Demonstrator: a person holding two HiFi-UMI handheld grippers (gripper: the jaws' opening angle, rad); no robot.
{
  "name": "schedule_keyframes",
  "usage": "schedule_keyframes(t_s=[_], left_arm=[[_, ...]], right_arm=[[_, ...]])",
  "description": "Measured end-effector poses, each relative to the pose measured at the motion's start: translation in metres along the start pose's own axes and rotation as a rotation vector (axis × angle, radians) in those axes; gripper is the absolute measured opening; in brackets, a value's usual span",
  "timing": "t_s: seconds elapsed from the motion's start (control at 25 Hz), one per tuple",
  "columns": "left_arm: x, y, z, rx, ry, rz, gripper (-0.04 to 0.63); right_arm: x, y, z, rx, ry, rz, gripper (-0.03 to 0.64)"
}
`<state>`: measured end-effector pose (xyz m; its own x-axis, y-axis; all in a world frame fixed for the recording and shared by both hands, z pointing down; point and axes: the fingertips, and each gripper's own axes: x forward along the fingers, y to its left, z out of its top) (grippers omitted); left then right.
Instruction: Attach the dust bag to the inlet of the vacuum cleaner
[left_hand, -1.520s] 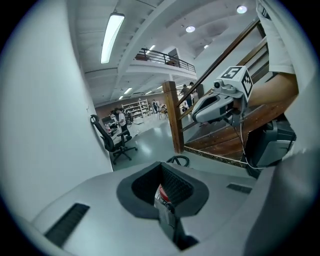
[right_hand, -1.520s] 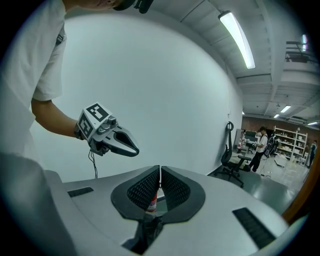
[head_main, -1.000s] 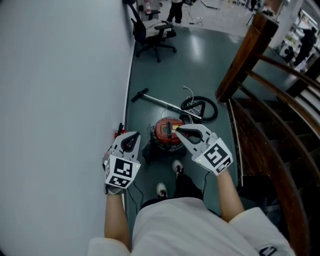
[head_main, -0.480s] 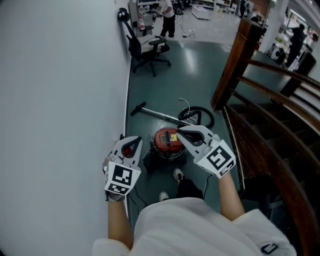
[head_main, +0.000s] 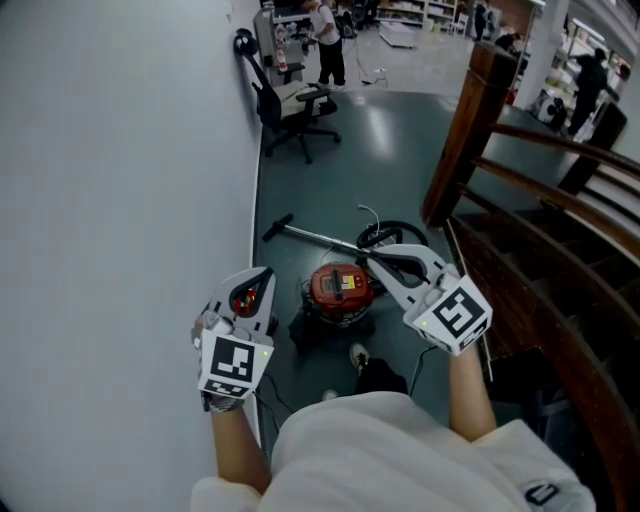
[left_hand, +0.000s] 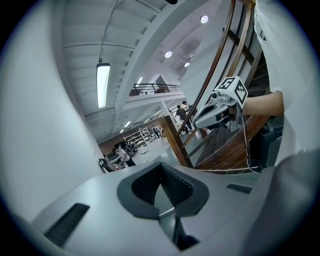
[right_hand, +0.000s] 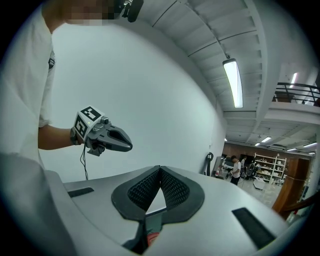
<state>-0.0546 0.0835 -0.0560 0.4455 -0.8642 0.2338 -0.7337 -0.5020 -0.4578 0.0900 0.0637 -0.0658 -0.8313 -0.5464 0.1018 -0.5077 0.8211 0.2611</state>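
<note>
Narrowly boxed: wall (head_main: 120, 150) left, wooden stairs (head_main: 520, 250) right, open floor (head_main: 370, 150) ahead. Red round vacuum cleaner (head_main: 340, 288) sitting on floor below, between left gripper (head_main: 264, 273) and right gripper (head_main: 373, 256), both clenched, empty.

Left claw (head_main: 263, 274) and right claw (head_main: 372, 257) held out ahead of the torso (head_main: 380, 450), side by side and well apart, both pointing forward and nearly level. Jaws of each pressed together at the tips, nothing between them. Bare left forearm (head_main: 228, 440) and right forearm (head_main: 468, 395) extended behind the claws; left marker cube (head_main: 233, 360) and right marker cube (head_main: 458, 315) facing upward.
</note>
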Motion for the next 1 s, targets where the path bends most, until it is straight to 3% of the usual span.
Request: schedule_keyframes(t_s=[1.0], left_arm=[[0.005, -0.007, -0.023, 0.010, 0.021, -0.039, 0.002]], right_arm=[[0.009, 0.005, -0.006, 0.012, 0.019, -0.001, 0.028]])
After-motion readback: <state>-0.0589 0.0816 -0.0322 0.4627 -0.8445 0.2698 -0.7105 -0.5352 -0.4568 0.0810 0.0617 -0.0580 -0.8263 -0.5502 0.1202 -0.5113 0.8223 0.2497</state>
